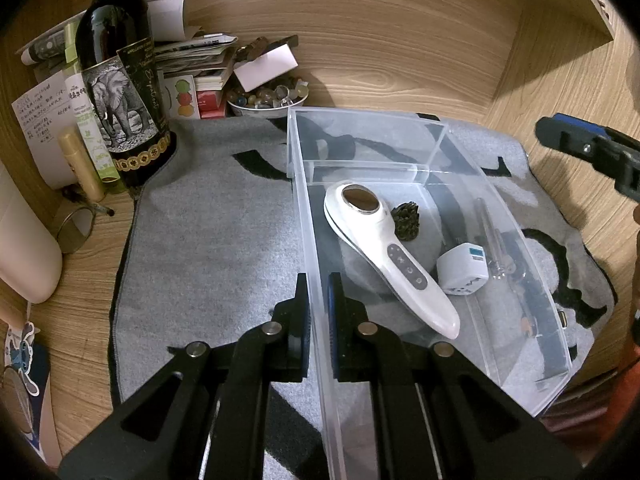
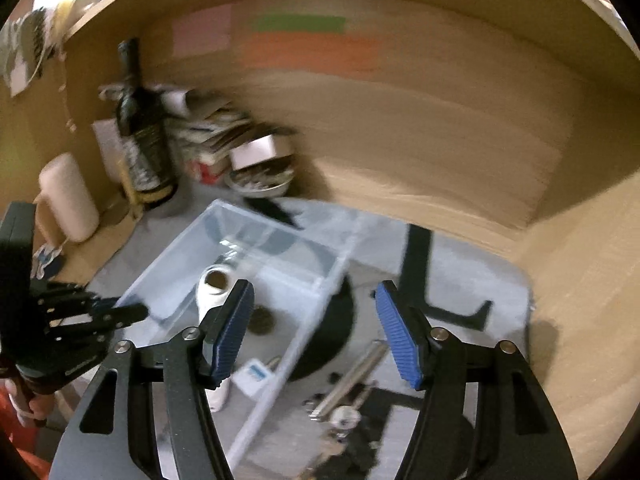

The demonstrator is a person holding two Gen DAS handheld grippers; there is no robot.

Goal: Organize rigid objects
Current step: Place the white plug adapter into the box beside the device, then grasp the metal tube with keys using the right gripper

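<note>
Left gripper [image 1: 318, 300] clamped on bin [image 1: 308, 200] wall. Right gripper [image 2: 316, 332] jaws wide, nothing held, over what looks like keys [image 2: 344, 416], blurry.

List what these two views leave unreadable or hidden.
- Left wrist view: the keys and metal rod lie beyond the clear bin's far wall, smeared by glare.
- Left wrist view: the right gripper is cut off by the frame edge.
- Right wrist view: motion blur erases the wine bottle's label and wall notes.
</note>
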